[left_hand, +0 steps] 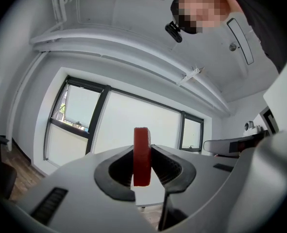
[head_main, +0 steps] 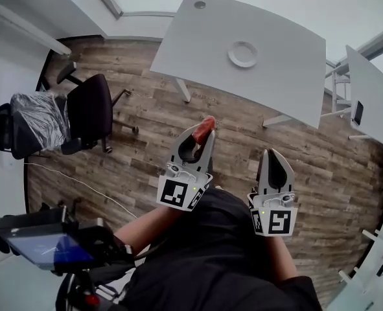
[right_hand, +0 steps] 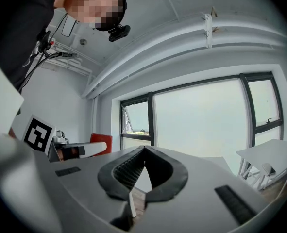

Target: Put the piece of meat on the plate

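A flat red piece of meat [left_hand: 142, 155] stands on edge between the jaws of my left gripper [left_hand: 143, 152], which is shut on it. In the head view the left gripper [head_main: 201, 135] hangs over the wood floor with the piece of meat [head_main: 206, 127] sticking out of its tip. The white plate [head_main: 243, 54] lies on the grey table [head_main: 197, 50] farther ahead, apart from both grippers. My right gripper [right_hand: 143, 152] has its jaw tips touching with nothing between them. It is held to the right of the left one, as the right gripper [head_main: 273, 155] shows in the head view.
A black office chair [head_main: 91, 112] and a second chair under a plastic cover [head_main: 32, 118] stand at the left. A second grey table [head_main: 372, 96] is at the right. A camera rig with a screen [head_main: 45, 241] sits low at the left. Large windows [left_hand: 133, 120] face both grippers.
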